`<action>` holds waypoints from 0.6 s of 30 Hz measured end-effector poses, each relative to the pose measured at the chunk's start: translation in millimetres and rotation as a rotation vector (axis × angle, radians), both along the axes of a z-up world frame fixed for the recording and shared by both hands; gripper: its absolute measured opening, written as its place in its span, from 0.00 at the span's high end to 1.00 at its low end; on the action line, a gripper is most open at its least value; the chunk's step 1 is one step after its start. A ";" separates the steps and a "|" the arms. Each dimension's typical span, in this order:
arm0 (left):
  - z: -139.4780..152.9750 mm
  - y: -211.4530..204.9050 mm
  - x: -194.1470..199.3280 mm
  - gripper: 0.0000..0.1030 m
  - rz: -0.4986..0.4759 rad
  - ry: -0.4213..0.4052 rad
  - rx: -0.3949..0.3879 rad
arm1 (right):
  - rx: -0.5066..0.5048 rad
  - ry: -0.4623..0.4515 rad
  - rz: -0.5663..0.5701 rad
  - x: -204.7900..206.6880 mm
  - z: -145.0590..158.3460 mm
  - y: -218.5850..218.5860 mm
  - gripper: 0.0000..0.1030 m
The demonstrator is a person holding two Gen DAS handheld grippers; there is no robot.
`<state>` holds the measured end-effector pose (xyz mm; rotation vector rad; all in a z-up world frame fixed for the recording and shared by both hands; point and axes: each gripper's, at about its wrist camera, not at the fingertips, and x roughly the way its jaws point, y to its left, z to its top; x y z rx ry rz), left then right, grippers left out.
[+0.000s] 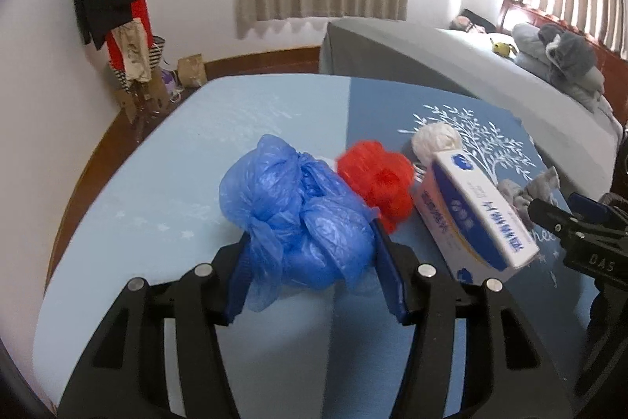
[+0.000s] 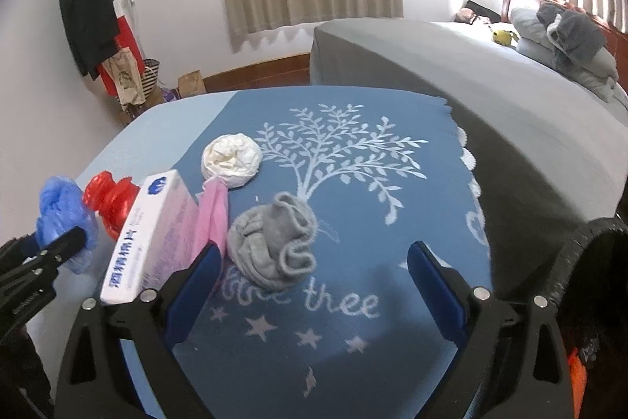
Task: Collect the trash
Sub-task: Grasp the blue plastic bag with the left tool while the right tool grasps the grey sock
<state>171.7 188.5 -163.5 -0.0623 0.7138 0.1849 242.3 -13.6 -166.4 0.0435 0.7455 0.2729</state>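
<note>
left gripper (image 1: 310, 262): fingers pinch the blue bag (image 1: 298, 214), one pad on each side, just above the counter (image 1: 157, 191) | right gripper (image 2: 314, 285): fingers wide, hold nothing; grey sock (image 2: 274, 242) lies just ahead between them | red bag (image 1: 376, 179) and box (image 1: 475, 218) sit close on the right, in the way

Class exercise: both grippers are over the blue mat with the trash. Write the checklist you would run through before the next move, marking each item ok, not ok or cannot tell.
1. Left gripper closed on the crumpled blue plastic bag: ok.
2. Bag lifted clear of the blue mat: cannot tell.
3. Crumpled red plastic bag free of the grip: ok.
4. Right gripper open, empty: ok.
5. Balled grey sock between the right fingers: ok.
6. Trash bin in view: not ok.
</note>
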 end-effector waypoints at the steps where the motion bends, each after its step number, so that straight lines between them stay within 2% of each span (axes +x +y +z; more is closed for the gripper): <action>1: -0.2 0.0 0.5 0.48 0.002 0.000 0.004 | -0.003 0.008 0.004 3.4 -1.7 2.8 0.10; 4: -1.4 0.9 2.7 0.48 0.003 0.001 0.012 | 0.001 0.032 0.016 10.5 -6.0 8.1 0.13; 9: -3.6 2.3 3.2 0.48 0.011 -0.004 0.009 | 0.010 0.060 0.056 16.4 -11.2 15.7 0.26; 13: -5.6 4.5 2.0 0.48 0.014 0.000 0.004 | 0.043 0.074 0.111 15.1 -11.7 19.1 0.54; 18: -5.5 2.0 -0.4 0.48 0.010 0.000 0.005 | 0.051 0.079 0.120 11.3 -10.9 17.6 0.58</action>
